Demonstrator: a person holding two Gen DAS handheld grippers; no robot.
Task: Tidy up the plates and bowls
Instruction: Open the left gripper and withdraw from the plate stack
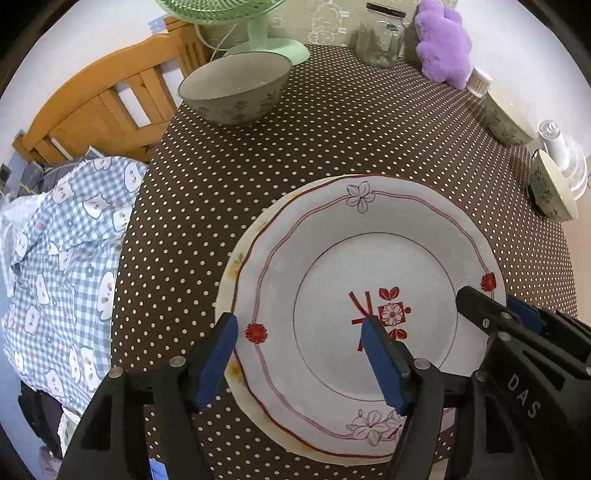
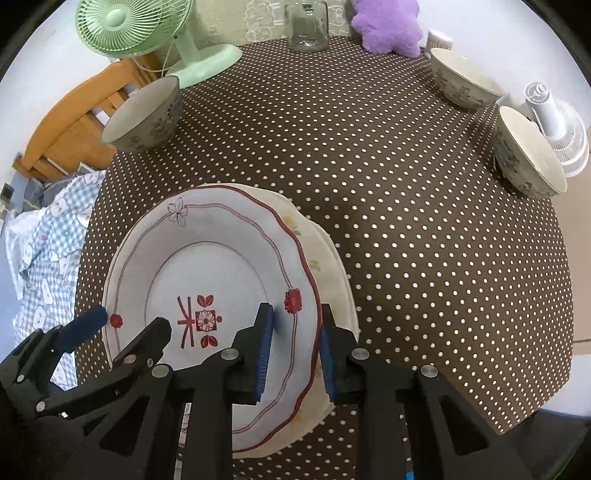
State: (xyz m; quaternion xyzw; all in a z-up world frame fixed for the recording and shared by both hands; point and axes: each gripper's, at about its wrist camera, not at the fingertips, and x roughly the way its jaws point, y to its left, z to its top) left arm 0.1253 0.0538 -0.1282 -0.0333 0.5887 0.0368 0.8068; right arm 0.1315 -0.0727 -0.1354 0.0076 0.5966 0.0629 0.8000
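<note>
A white plate with red trim (image 1: 369, 258) (image 2: 207, 258) lies on top of a cream floral plate (image 1: 236, 258) (image 2: 325, 258) on the dotted tablecloth. My left gripper (image 1: 299, 354) is open, its fingers straddling the red-trim plate's left rim. My right gripper (image 2: 295, 343) is open, its fingers astride the plate's right rim; it also shows in the left wrist view (image 1: 495, 314). A grey floral bowl (image 1: 234, 88) (image 2: 144, 114) stands at the far left. Two cream floral bowls (image 2: 465, 83) (image 2: 528, 151) stand at the right edge.
A green fan (image 2: 147, 33), a glass jar (image 1: 382, 35) and a purple plush toy (image 1: 443, 40) stand at the table's back. A white fan (image 2: 554, 125) is beyond the right edge. A wooden chair (image 1: 96, 107) with checked cloth (image 1: 62, 266) is left.
</note>
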